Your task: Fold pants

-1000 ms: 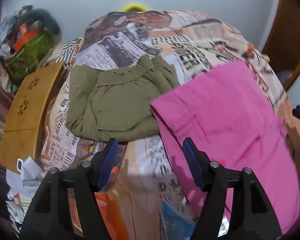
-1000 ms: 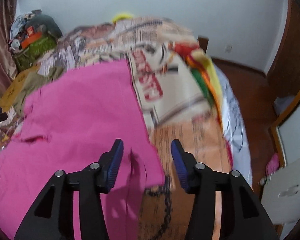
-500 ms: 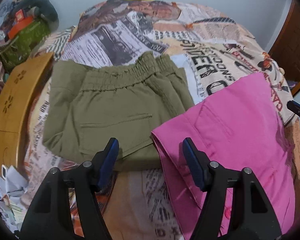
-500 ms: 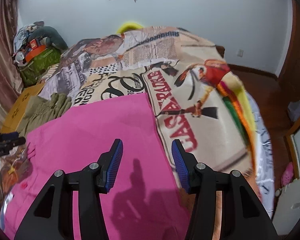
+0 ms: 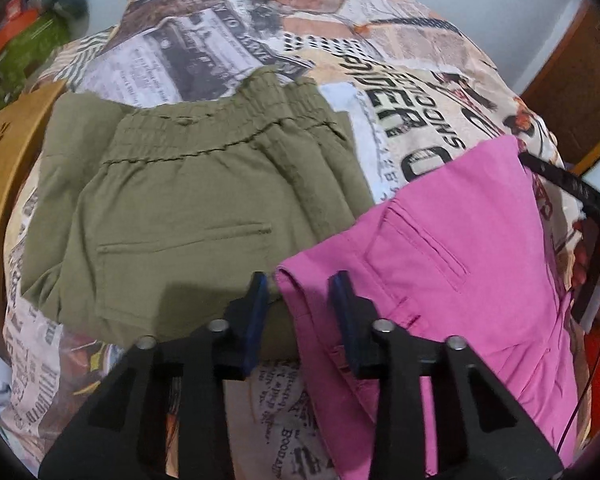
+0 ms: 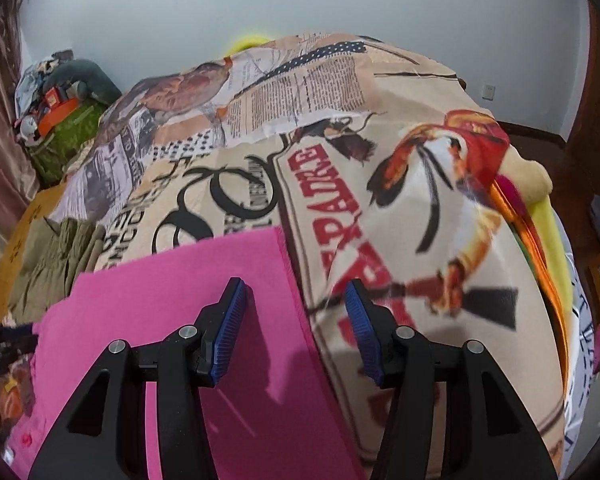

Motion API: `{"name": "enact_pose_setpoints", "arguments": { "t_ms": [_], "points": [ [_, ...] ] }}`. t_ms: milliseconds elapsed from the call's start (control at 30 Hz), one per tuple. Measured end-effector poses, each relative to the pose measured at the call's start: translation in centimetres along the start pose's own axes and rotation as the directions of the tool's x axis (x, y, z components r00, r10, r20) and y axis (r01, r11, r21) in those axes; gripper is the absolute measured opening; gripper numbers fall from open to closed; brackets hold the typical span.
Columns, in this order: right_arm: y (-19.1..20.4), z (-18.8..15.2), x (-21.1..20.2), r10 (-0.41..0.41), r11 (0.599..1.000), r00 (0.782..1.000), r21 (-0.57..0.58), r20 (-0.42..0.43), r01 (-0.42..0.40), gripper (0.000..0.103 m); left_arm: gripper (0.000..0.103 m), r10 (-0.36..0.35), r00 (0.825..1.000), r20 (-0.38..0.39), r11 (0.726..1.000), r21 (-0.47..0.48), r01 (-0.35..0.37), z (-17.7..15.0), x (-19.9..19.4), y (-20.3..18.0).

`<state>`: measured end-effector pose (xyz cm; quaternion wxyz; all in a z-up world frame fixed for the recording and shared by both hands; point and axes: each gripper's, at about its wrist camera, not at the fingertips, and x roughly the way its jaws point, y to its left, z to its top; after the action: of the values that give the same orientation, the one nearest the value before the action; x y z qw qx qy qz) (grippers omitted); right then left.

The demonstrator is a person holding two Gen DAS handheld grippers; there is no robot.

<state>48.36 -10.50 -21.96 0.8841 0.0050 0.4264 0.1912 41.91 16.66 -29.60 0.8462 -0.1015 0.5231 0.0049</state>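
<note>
The left gripper (image 5: pixel 300 304) has just been closing — the pink pants (image 5: pixel 440 272) corner sits between its narrowed jaws, contact unclear. The right gripper (image 6: pixel 296 320) stands half open, straddling the pants' (image 6: pixel 172 304) edge, gripping nothing. Beyond lie olive shorts (image 5: pixel 188 208) on the printed bedspread (image 6: pixel 380 184).

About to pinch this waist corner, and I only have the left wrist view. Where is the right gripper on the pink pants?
Observer: The right gripper straddles the long side edge of the pink pants, near the end away from the waist.
Operator: Has it gripped yet?
Observer: No, its jaws stand open with nothing pinched between them.
Operator: Is that end lying flat?
Observer: Yes, its corner lies flat on the printed bedspread.
</note>
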Motion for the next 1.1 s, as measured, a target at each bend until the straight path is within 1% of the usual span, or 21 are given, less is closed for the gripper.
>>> {"name": "enact_pose_setpoints", "arguments": {
  "t_ms": [67,100,167,233,267,300,333,367,433,467,500,633,800,933,1100],
  "points": [
    [-0.1,0.3,0.3,0.003,1.000,1.000,0.024,-0.005,-0.003,0.050,0.027,0.033,0.999,0.006,0.999,0.029,-0.033,-0.1,0.1,-0.6],
    [0.0,0.4,0.4,0.006,1.000,1.000,0.030,-0.005,-0.006,0.050,0.025,0.042,0.999,0.011,0.998,0.042,-0.042,-0.1,0.1,-0.9],
    [0.5,0.6,0.5,0.017,1.000,1.000,0.018,0.005,-0.017,0.050,0.024,0.047,0.999,0.011,0.998,0.045,-0.047,-0.1,0.1,-0.9],
    [1.0,0.8,0.7,0.010,1.000,1.000,-0.006,0.004,-0.010,0.047,0.022,0.041,0.999,0.009,0.998,0.037,-0.041,-0.1,0.1,-0.7],
    [1.3,0.8,0.8,0.021,1.000,1.000,-0.014,0.002,-0.021,0.046,0.021,0.039,0.999,0.008,0.999,0.033,-0.039,-0.1,0.1,-0.6],
    [1.6,0.9,0.9,0.046,0.999,0.999,-0.019,-0.007,-0.046,0.037,0.019,0.039,0.999,0.009,0.999,0.031,-0.040,-0.1,0.1,-0.5],
    [1.8,1.0,1.2,0.061,0.998,0.998,-0.019,-0.014,-0.061,0.032,0.018,0.040,0.999,0.011,0.999,0.031,-0.041,-0.1,0.0,-0.4],
    [2.2,1.0,1.2,0.042,0.999,0.999,-0.029,-0.009,-0.043,0.030,0.017,0.042,0.999,0.014,0.999,0.032,-0.043,-0.2,0.0,-0.4],
    [2.8,0.9,1.4,0.022,0.998,1.000,-0.059,0.003,-0.021,0.021,0.013,0.053,0.998,0.021,0.998,0.034,-0.053,-0.2,-0.3,-0.5],
    [3.0,0.9,1.3,0.012,0.998,1.000,-0.063,0.009,-0.011,0.011,0.012,0.054,0.998,0.024,0.998,0.034,-0.055,-0.2,-0.4,-0.5],
    [3.0,1.0,1.3,0.014,0.998,1.000,-0.060,0.009,-0.013,0.008,0.011,0.056,0.998,0.028,0.998,0.031,-0.057,-0.2,-0.6,-0.4],
    [2.7,1.2,0.2,0.022,0.999,0.999,-0.037,0.040,-0.021,0.005,0.006,0.052,0.998,0.041,0.998,0.024,-0.053,0.0,-1.7,-0.3],
    [2.1,2.3,-3.3,0.050,0.999,0.993,-0.001,0.106,-0.051,0.004,0.004,0.068,0.993,0.092,0.997,0.037,-0.072,0.5,-4.3,-0.8],
    [2.5,3.2,-7.1,0.062,0.998,0.984,-0.010,0.168,-0.061,0.004,0.004,0.086,0.982,0.167,0.995,0.033,-0.093,1.3,-7.6,-1.4],
    [3.1,4.0,-12.6,0.074,0.997,0.965,-0.020,0.250,-0.071,0.003,0.003,0.073,0.964,0.254,0.996,0.022,-0.081,2.4,-12.6,-2.2]
  ]
}}
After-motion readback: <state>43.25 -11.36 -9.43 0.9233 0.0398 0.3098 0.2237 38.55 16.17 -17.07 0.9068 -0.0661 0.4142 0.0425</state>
